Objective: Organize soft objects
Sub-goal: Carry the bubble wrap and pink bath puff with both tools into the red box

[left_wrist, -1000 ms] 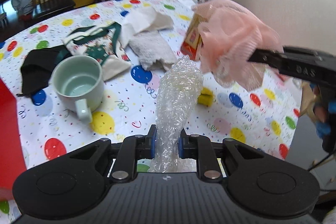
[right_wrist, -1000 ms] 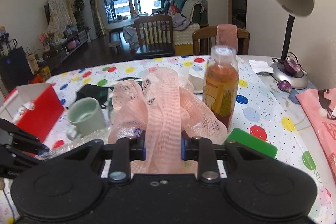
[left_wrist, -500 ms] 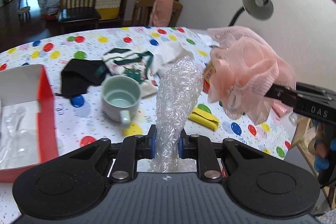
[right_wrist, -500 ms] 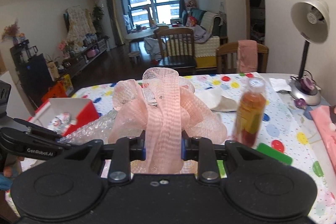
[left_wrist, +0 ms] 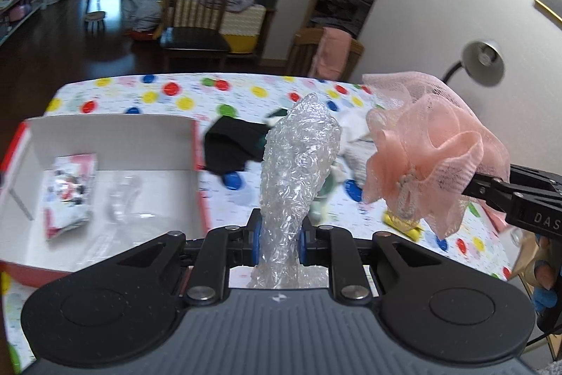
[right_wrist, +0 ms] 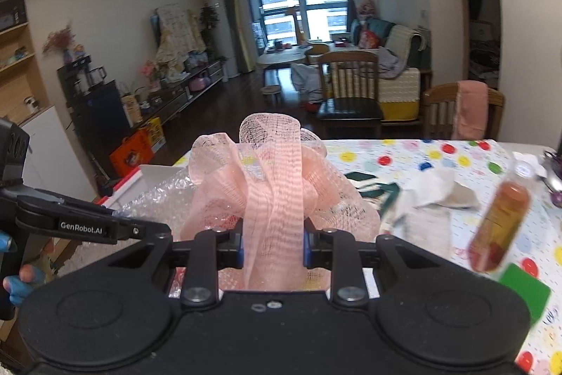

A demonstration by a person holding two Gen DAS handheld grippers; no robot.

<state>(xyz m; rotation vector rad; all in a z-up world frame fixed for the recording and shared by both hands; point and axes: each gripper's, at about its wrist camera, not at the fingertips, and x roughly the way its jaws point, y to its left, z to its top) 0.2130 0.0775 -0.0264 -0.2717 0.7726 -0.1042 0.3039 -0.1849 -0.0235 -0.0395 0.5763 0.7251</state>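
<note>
Much of the tabletop [left_wrist: 168, 94] is hidden behind the two held things, and what lies past them is smeared by blur: a black cloth [left_wrist: 232, 146], some white cloths [right_wrist: 435, 188] and a green-patterned piece can be made out near the middle, a yellow thing [left_wrist: 404, 224] only in part. The left gripper [left_wrist: 279, 243] is clamped on one roll of bubble wrap [left_wrist: 298, 164], which stands up from its pads above the table. The right gripper [right_wrist: 273, 250] is clamped on one pink mesh bath pouf [right_wrist: 274, 185], carried just beside the roll, apart from it. Near the table's left edge sits one open red box [left_wrist: 198, 171] with white inside, holding a small printed packet [left_wrist: 68, 195] and something clear that is hard to read. One bottle of amber drink [right_wrist: 502, 217] and a green card [right_wrist: 523, 294] stand toward the right edge. The cloth is white with coloured dots; behind are two wooden chairs, a sofa, a window and a desk lamp [left_wrist: 483, 62].
</note>
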